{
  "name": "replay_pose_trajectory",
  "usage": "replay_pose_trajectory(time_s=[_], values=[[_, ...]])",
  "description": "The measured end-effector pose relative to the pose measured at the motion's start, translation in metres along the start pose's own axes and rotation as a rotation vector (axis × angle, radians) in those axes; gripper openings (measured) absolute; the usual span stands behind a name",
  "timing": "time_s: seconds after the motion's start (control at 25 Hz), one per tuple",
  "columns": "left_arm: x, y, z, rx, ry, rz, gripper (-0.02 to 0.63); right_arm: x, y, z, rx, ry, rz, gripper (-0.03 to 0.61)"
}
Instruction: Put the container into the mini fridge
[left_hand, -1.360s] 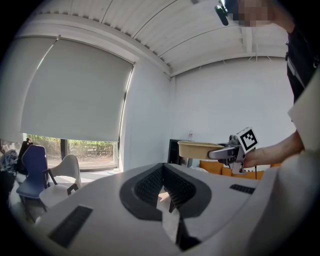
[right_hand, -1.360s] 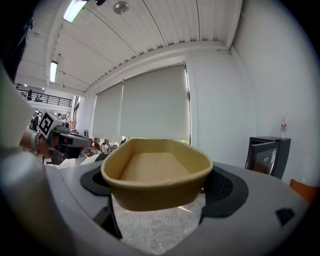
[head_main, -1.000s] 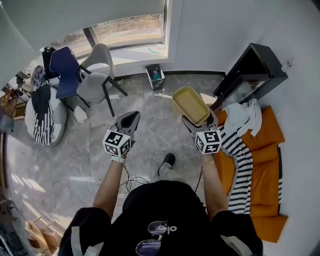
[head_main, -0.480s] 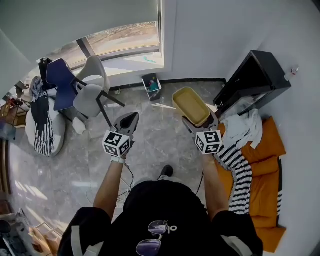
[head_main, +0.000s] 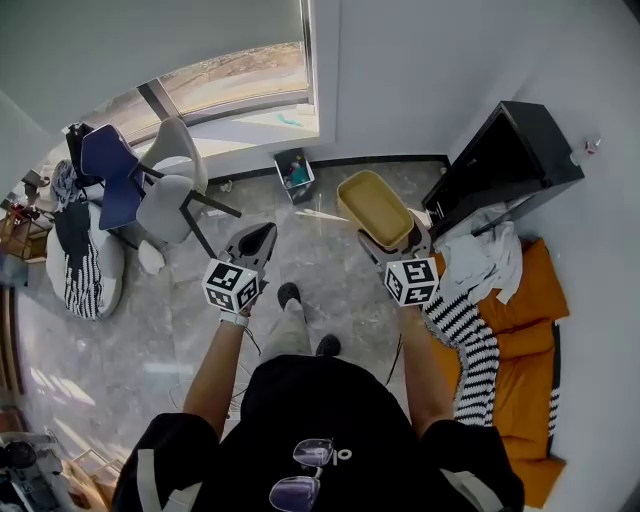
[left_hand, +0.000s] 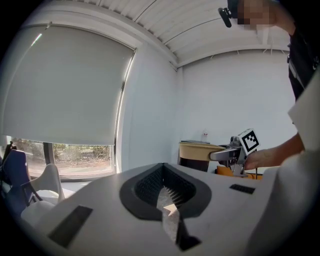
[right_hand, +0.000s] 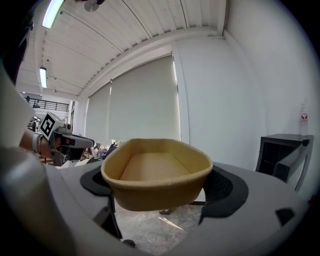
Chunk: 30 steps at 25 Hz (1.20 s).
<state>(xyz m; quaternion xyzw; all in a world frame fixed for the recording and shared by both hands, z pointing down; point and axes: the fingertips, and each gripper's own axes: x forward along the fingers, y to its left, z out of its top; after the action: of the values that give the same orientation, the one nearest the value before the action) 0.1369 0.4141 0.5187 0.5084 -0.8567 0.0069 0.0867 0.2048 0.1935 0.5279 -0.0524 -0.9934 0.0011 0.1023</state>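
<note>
A shallow yellow container (head_main: 375, 208) hangs in the air, with my right gripper (head_main: 396, 240) shut on its near end. The right gripper view shows the container (right_hand: 157, 172) empty and level between the jaws. The black mini fridge (head_main: 510, 158) stands against the right wall, to the right of the container and a little beyond it; it also shows as a dark box (right_hand: 284, 154) at the right edge. My left gripper (head_main: 256, 240) is held at the same height to the left, shut with nothing in it (left_hand: 167, 197).
A small bin (head_main: 293, 168) sits below the window. Grey and blue chairs (head_main: 165, 185) stand at the far left. An orange cushion (head_main: 520, 340) with white and striped cloths (head_main: 470, 265) lies beside the fridge. The person's foot (head_main: 289, 297) is stepping onto the marble floor.
The person has walked forward: a foot has swung ahead and the chairs and bin have slid left. Both grippers keep their pose, and the container is still held.
</note>
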Motion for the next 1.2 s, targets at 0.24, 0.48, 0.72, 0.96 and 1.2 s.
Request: replay_pose_trajectory(time_s=[0.24,0.48,0.72,0.96,1.2], values=[[0.055,0.040,0.008,-0.011,-0.017,-0.028,0.002,0.046,-0.034,0.008,0.000,-0.001,-0.039,0.531],[0.128,0.104,0.027,-0.015,-0.028,-0.067,0.002,0.122,-0.071,0.030,0.000,0.003,-0.079,0.530],[0.197,0.178,0.050,-0.008,-0.022,-0.117,0.002,0.208,-0.103,0.057,0.003,0.007,-0.123,0.529],[0.249,0.246,0.067,-0.012,-0.025,-0.148,0.002,0.286,-0.121,0.079,0.004,0.006,-0.156,0.529],[0.287,0.288,0.071,-0.022,-0.014,-0.181,0.002,0.337,-0.131,0.085,0.008,0.019,-0.176,0.529]])
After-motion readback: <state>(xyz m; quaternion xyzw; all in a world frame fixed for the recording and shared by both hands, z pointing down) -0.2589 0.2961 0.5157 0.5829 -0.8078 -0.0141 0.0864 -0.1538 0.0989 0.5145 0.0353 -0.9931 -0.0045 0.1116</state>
